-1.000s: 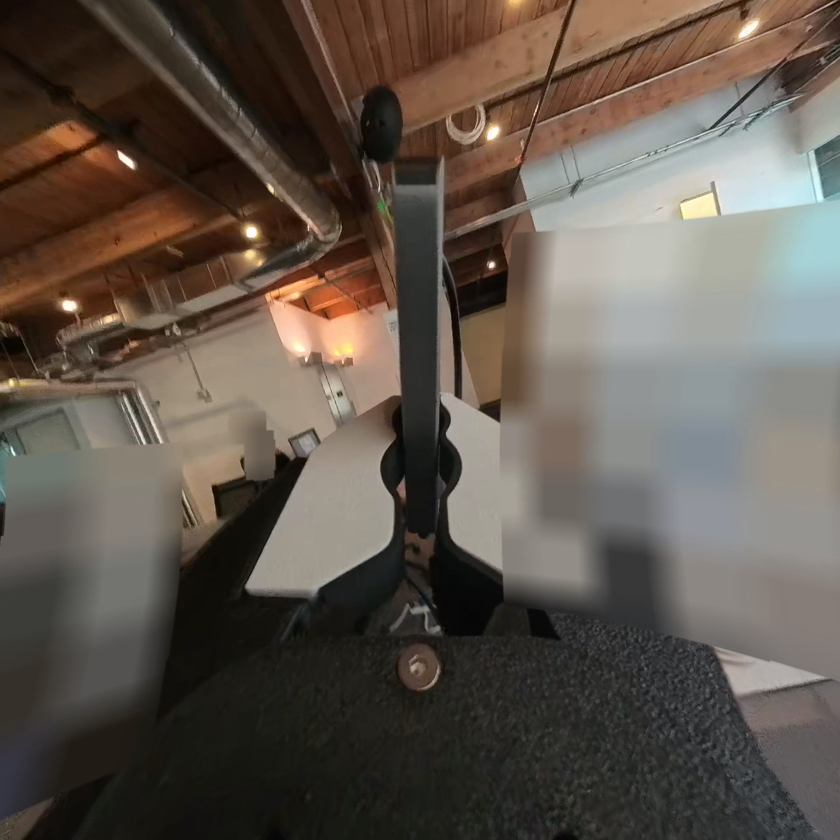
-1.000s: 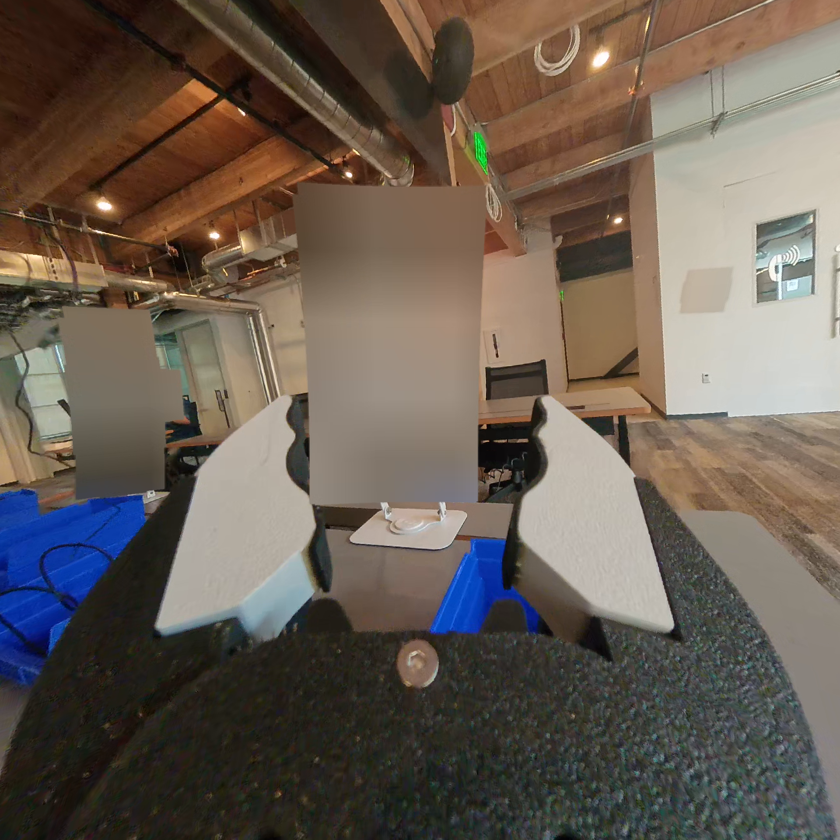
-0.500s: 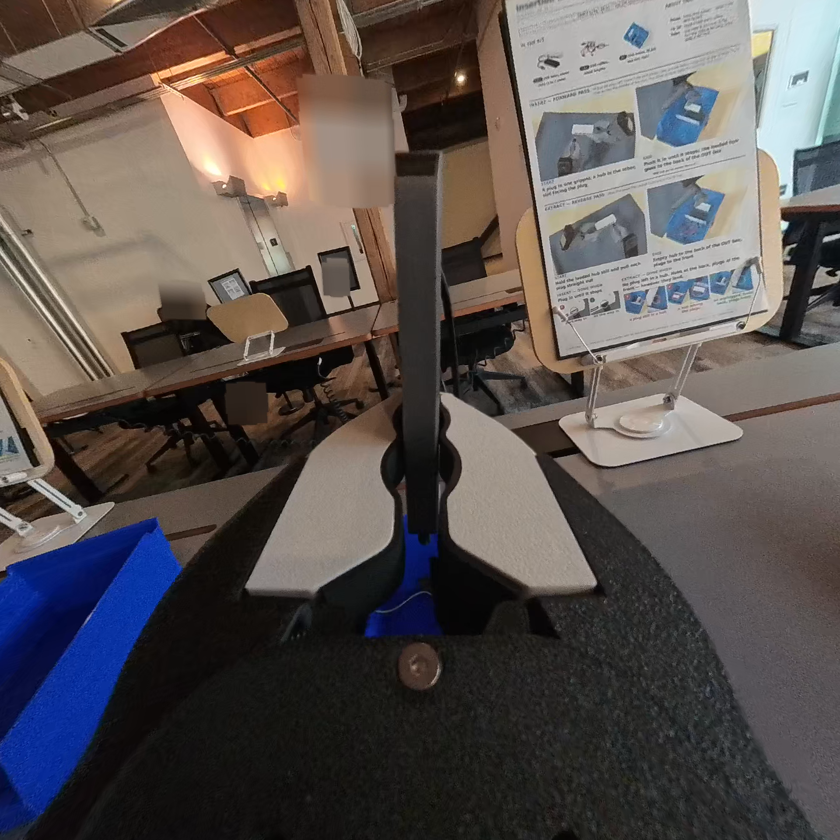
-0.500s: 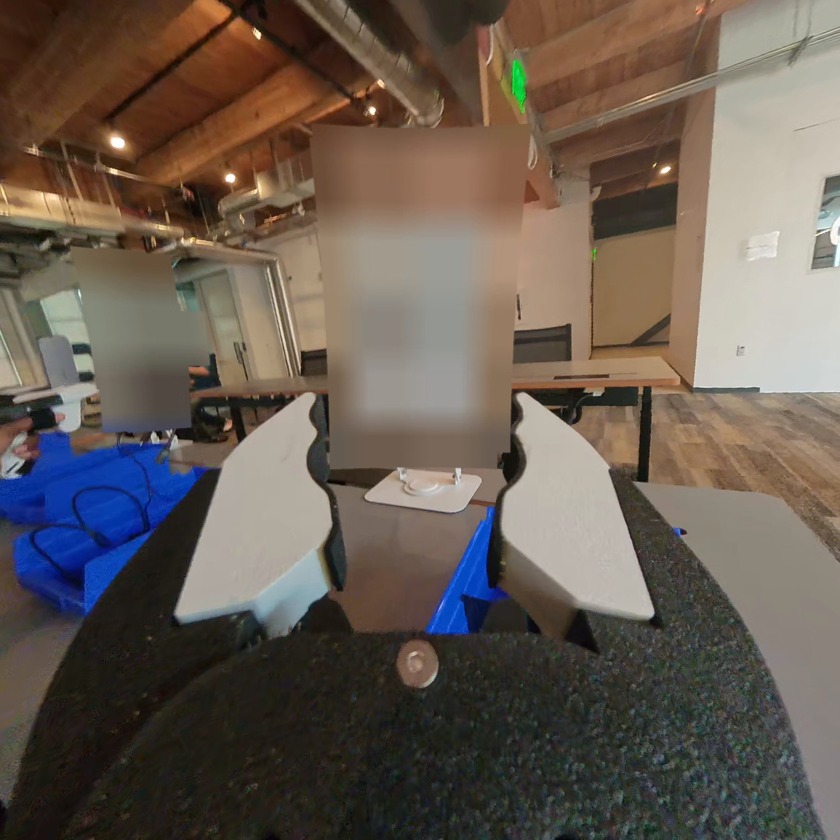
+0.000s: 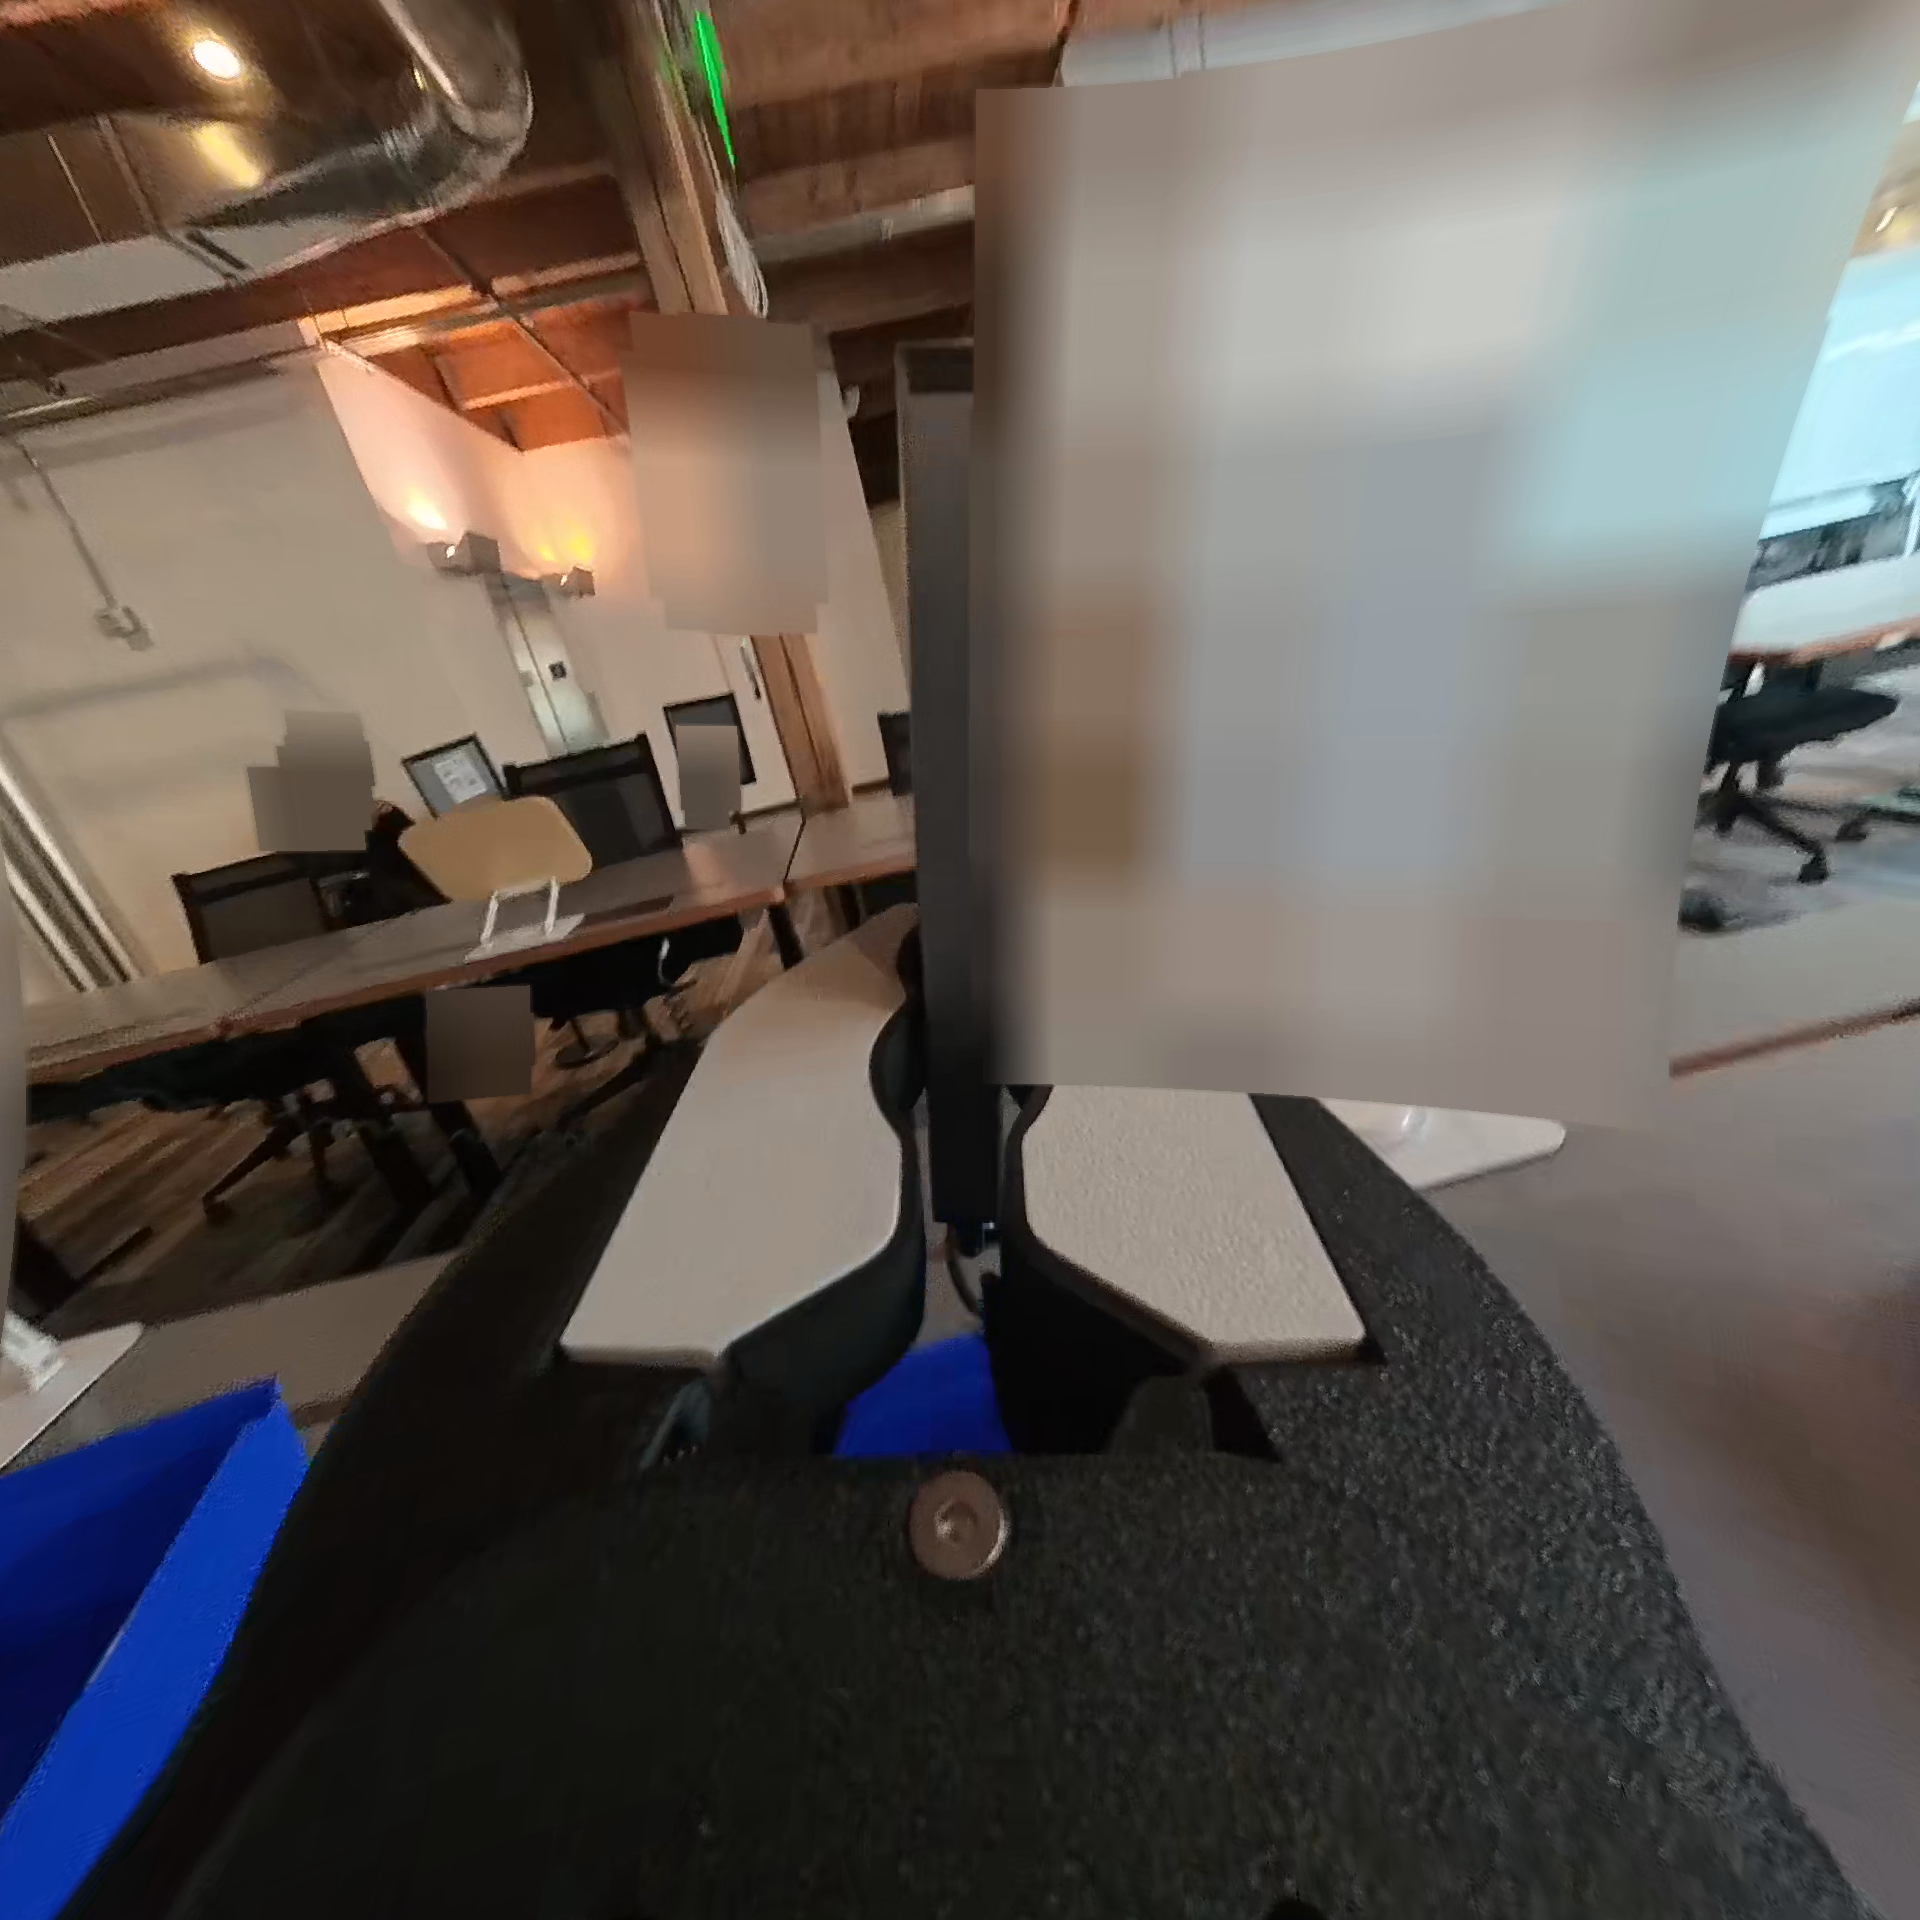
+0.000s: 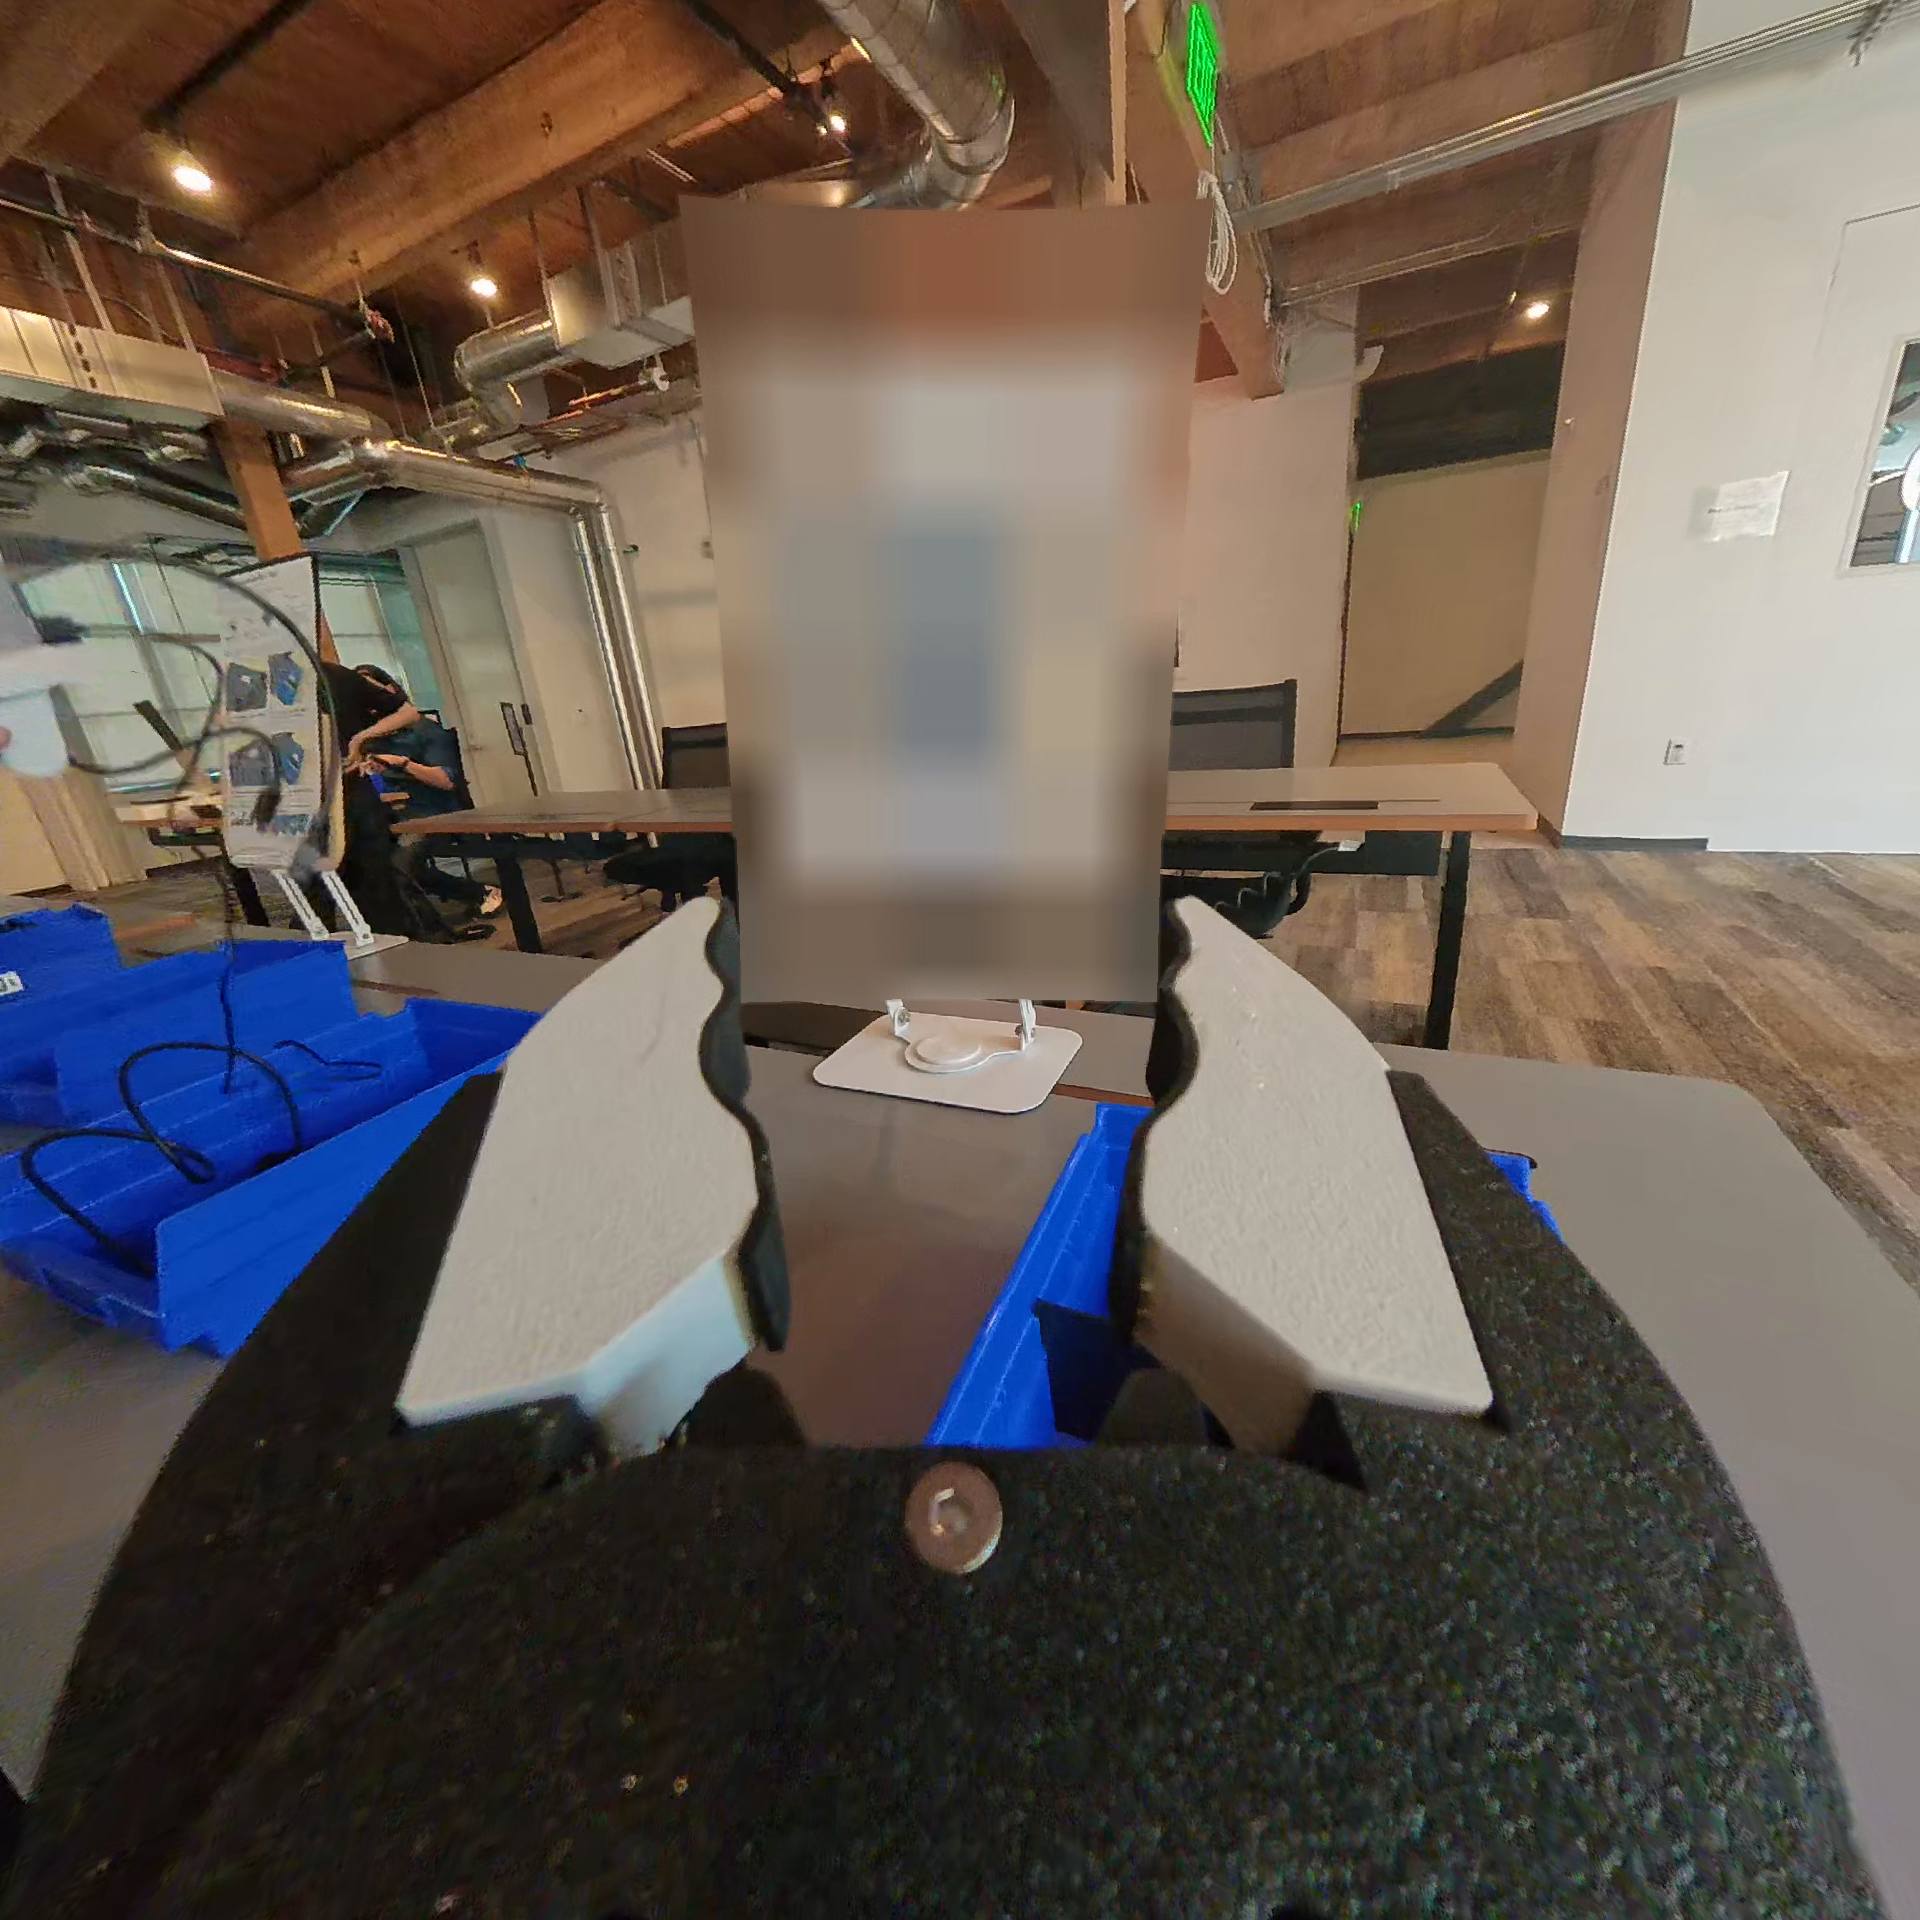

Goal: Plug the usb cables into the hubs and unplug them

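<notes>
Open-plan office with exposed timber ceiling, metal ducting and rows of desks forms the background of both wrist views. Left hand-held gripper [image 5: 961,1143]: its two pale fingers [image 5: 748,1174] are closed on a slim dark grey hub [image 5: 940,790], which stands upright between them and rises toward 12 o'clock; a blurred patch covers the area to its right. A short piece of thin cable shows at the hub's lower end, just below the fingertips, though its attachment cannot be made out. Beneath this gripper lie the grey worktop [image 5: 1714,1299] and, at 8 o'clock, the wall of a blue bin [image 5: 135,1579]. Right hand-held gripper [image 6: 951,1122]: fingers [image 6: 613,1174] spread apart, holding nothing, with bare worktop [image 6: 894,1226] visible between them. A second blue bin [image 6: 1049,1278] sits just beyond the right finger, at about 2 o'clock. A white stand base [image 6: 951,1060] rests on the worktop at 12 o'clock, its panel hidden by a blurred patch. Blue trays [image 6: 208,1122] at 9 o'clock carry loose black usb cables [image 6: 166,1101], one strand rising upward toward the frame's left edge.
</notes>
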A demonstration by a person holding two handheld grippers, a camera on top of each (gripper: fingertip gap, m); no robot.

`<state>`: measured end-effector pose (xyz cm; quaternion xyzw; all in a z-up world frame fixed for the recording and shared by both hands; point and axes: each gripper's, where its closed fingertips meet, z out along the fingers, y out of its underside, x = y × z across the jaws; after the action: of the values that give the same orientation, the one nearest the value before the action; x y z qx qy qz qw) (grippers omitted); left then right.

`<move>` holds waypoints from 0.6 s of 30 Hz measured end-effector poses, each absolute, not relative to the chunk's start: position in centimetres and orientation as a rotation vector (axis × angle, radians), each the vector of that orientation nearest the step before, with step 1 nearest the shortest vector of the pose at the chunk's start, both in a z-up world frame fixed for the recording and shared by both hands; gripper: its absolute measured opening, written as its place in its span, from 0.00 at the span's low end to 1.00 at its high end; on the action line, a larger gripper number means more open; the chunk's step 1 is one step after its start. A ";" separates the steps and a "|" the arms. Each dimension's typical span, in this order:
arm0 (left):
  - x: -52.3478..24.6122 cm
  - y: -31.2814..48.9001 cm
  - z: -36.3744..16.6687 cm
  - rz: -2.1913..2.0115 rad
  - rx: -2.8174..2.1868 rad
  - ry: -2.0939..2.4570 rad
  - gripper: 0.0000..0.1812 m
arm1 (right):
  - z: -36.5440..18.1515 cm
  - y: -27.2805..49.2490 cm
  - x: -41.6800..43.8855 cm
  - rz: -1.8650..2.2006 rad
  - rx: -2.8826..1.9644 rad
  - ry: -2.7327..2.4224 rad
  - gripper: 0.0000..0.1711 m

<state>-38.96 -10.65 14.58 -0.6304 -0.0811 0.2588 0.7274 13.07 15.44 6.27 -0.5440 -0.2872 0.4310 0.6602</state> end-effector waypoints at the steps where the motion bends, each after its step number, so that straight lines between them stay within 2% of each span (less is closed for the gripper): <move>1: -38.8 -10.6 16.3 0.548 -1.359 -0.176 0.05 | 6.3 15.5 13.2 0.973 -1.231 -0.647 0.44; 7: -39.1 -11.2 30.1 0.567 -1.229 -0.183 0.05 | 6.3 15.5 13.7 0.958 -1.232 -0.638 0.44; 11: -39.8 -15.9 40.7 0.801 -1.128 -0.225 0.05 | 6.2 15.9 14.0 0.941 -1.240 -0.631 0.44; 14: -37.0 -20.3 48.0 0.810 -0.954 -0.198 0.05 | 5.8 16.6 14.1 0.942 -1.257 -0.614 0.43; 16: -34.5 -22.0 50.7 0.751 -0.878 -0.165 0.05 | 5.4 17.0 13.7 0.950 -1.273 -0.614 0.43; 18: -33.6 -22.1 50.5 0.743 -0.897 -0.159 0.05 | 4.9 17.2 13.2 0.955 -1.296 -0.621 0.43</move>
<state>-33.65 -22.08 50.52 -0.4232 -0.0751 0.3505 0.8321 13.20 17.19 4.87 -0.5706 -0.2734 0.4204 0.6504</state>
